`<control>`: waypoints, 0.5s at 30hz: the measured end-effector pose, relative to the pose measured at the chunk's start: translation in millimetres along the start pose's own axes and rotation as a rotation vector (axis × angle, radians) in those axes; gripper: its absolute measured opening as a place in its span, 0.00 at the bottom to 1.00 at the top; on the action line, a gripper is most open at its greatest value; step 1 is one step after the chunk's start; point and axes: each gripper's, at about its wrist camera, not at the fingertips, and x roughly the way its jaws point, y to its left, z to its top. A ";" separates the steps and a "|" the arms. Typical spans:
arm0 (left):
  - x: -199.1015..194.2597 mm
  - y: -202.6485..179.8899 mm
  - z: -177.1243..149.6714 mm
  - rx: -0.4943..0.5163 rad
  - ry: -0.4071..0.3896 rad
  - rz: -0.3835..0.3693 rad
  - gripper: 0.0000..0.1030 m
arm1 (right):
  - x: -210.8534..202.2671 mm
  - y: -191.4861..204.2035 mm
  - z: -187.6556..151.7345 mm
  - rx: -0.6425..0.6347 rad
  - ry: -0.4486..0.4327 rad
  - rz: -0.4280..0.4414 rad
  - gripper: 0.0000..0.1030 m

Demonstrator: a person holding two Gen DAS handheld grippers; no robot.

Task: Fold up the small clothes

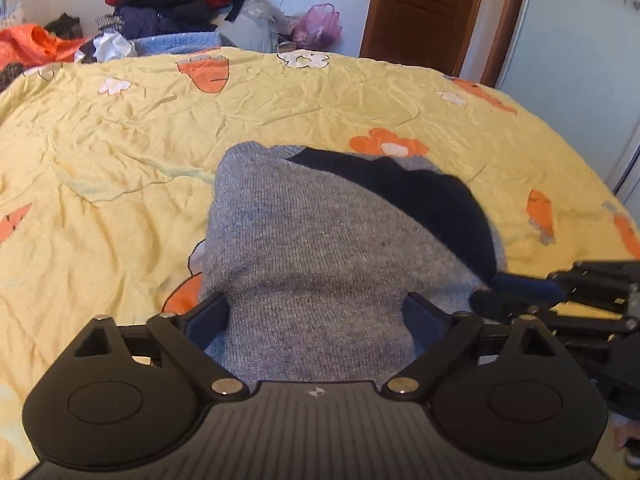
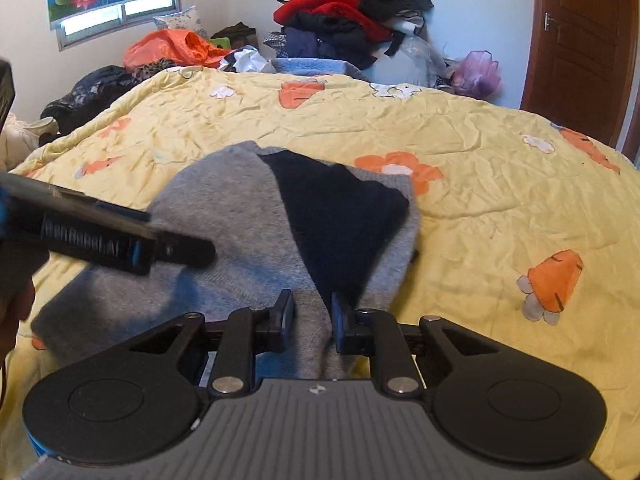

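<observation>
Sweater (image 1: 320, 248), grey knit with a navy panel (image 1: 420, 200), lies on the yellow quilt (image 1: 120, 152) that covers the bed; that is where I see the garment, roughly mid-bed in both views. In my left wrist view the left tool (image 1: 316, 316) has its jaws spread wide, and grey knit fills the whole gap between them, running under the tool body at 6 o'clock. I cannot tell whether the fingers press the cloth or only straddle it. The navy panel sits at 1 o'clock from that tool. At 3 o'clock the right tool (image 1: 520, 296) comes in from the edge, its tip touching the sweater's near right corner.

In my right wrist view the right tool (image 2: 312, 312) has its jaws drawn close, with a narrow bunch of grey knit between the fingers; I read that as a grip on the sweater. The navy panel (image 2: 336, 216) rises to 12 o'clock from there. The left tool (image 2: 188, 252) enters from 9 o'clock over the grey cloth.

Beyond the bed, at 12 o'clock, a pile of clothes (image 2: 352, 12) is stacked against the wall, with a brown door (image 2: 580, 40) at 2 o'clock.
</observation>
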 end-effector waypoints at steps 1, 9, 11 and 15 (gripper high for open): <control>-1.1 -0.4 -2.1 0.005 -0.006 0.014 0.96 | -0.3 -0.4 0.0 0.003 -0.001 0.003 0.22; -8.4 7.9 -9.2 -0.058 0.025 0.021 1.00 | -24.2 10.7 -9.1 0.030 -0.011 0.013 0.31; -2.9 12.6 -13.4 -0.086 0.047 0.001 1.00 | -15.2 11.2 -17.9 0.031 0.019 0.009 0.40; -1.4 15.9 -19.0 -0.101 0.047 -0.028 1.00 | -16.8 6.7 -23.1 0.076 0.016 -0.028 0.69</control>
